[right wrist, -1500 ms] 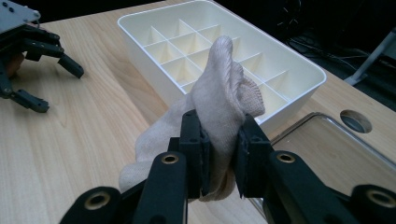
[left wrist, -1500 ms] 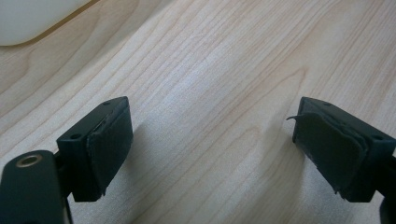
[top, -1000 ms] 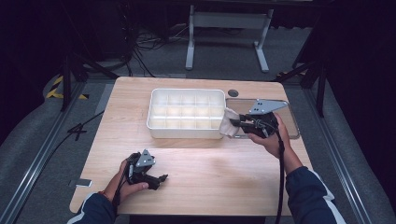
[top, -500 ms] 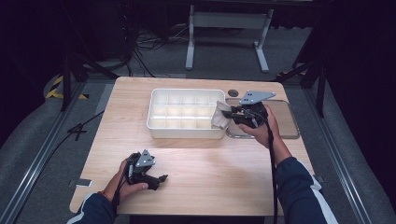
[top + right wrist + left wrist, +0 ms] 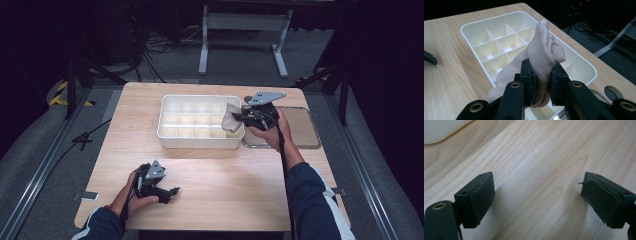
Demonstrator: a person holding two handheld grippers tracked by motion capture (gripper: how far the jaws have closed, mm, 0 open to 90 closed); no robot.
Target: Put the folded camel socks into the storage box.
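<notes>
Right gripper (image 5: 541, 82): clamped on the beige sock (image 5: 541, 50) — just carried from the tray's (image 5: 200, 142) edge to above its compartments; drop looks next.
Left gripper (image 5: 544, 200): jaws wide, empty, resting.

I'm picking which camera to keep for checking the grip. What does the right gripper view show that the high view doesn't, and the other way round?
Right gripper view alone: the two pads pressed on the bunched beige sock, and the tray's dividers up close. High view alone: the left gripper open, low over the table near the person, and the clear lid beside the tray. Both: the right gripper holding the sock over the white tray's edge.
</notes>
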